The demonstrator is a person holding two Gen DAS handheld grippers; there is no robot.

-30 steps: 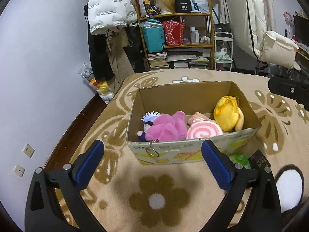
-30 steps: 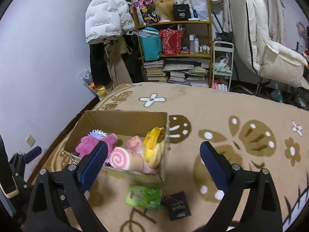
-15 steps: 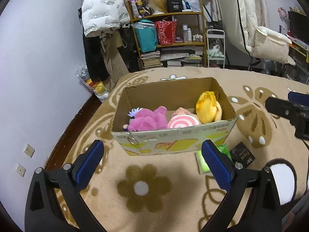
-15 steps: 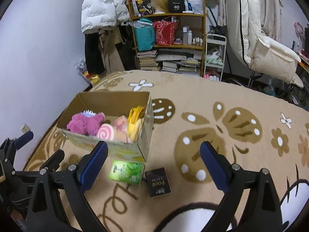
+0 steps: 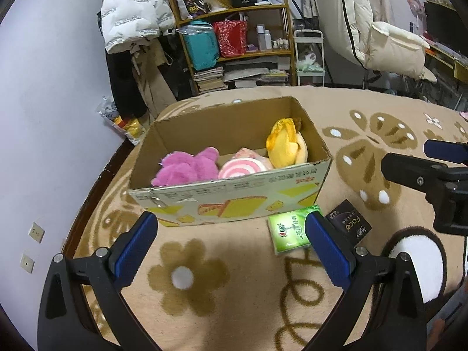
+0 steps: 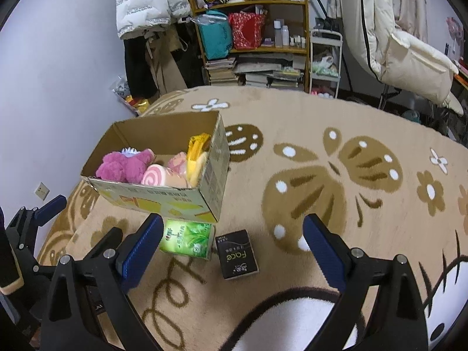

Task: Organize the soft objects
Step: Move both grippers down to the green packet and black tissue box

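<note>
Plush toys (image 5: 187,169) lie in the box (image 5: 234,201); two packets (image 6: 187,238) before it.

In the left wrist view the near wall of the cardboard box (image 5: 231,201) hides the lower parts of the pink plush (image 5: 187,169), the swirl roll plush (image 5: 239,168) and the yellow plush (image 5: 285,144), and a blue pad of the left tool (image 5: 231,251) covers one corner of the green tissue pack (image 5: 288,231). The right tool (image 5: 433,172) is cut off by that picture's right edge, so its jaws cannot be judged there. In the right wrist view a white spiky item (image 6: 128,151) behind the pink plush is mostly hidden and cannot be identified, and the small print on the black Face box (image 6: 237,256) is unreadable.
</note>
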